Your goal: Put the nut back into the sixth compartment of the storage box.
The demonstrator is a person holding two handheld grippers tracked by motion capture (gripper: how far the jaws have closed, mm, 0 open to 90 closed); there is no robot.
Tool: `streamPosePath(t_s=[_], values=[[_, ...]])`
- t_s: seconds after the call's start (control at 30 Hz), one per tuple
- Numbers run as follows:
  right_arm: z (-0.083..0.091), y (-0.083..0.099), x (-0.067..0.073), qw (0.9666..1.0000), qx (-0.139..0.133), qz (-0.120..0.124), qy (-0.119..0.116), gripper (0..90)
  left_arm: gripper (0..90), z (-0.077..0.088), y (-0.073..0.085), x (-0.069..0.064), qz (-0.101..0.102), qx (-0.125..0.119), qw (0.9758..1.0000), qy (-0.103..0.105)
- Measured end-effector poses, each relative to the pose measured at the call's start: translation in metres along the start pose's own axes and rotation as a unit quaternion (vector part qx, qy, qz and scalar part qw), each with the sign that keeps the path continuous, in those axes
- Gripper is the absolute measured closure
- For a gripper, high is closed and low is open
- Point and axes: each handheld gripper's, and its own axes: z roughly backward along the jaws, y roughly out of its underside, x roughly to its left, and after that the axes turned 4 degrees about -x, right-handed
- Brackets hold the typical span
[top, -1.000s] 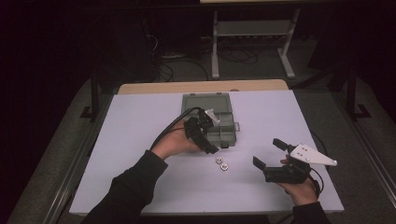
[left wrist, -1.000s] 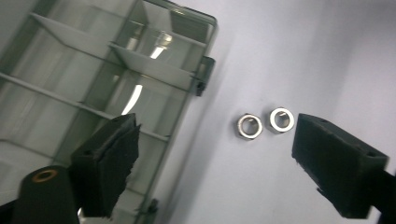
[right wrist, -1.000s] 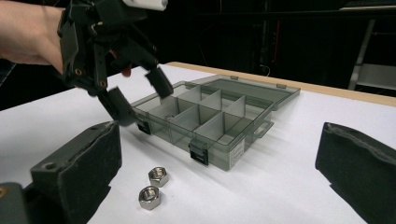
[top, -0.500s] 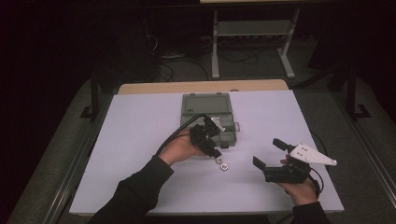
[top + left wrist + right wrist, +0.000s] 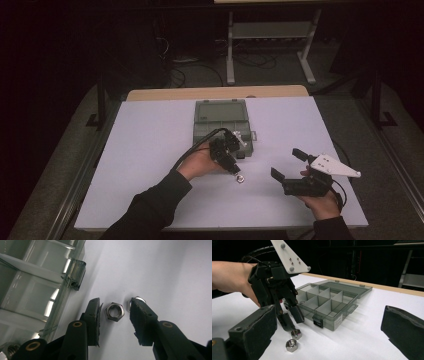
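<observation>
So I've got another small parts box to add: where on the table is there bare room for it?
The left half of the table, between its left edge and the compartment box, is bare, as is the far right corner beyond the right gripper. It is crowded just in front of the box, where the left gripper straddles one hex nut with another beside it.

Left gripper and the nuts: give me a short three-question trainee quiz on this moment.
1. True or false: the left gripper already lifts a hex nut off the table.
2. How many nuts lie on the table? A) one B) two C) four
3. Fill in: the compartment box's lid is ____.

Key:
1. False. The nut lies on the table between the jaws, which have just been closing, with gaps either side.
2. B. The second nut lies close beside it.
3. Open. The right gripper stands open, off to the side.
</observation>
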Motion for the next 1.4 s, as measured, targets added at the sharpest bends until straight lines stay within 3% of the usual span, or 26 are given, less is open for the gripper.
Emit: streamPosePath(t_s=[0.5, 1.4], values=[[0.000, 0.000, 0.000, 1.0000, 0.000, 0.000, 0.000, 0.0, 64.7, -0.014, 0.003, 0.002, 0.011, 0.020, 0.9997, 0.008], [0.000, 0.000, 0.000, 1.0000, 0.000, 0.001, 0.000, 0.0, 70.3, -0.018, 0.002, 0.000, 0.009, 0.036, 0.9993, -0.002]])
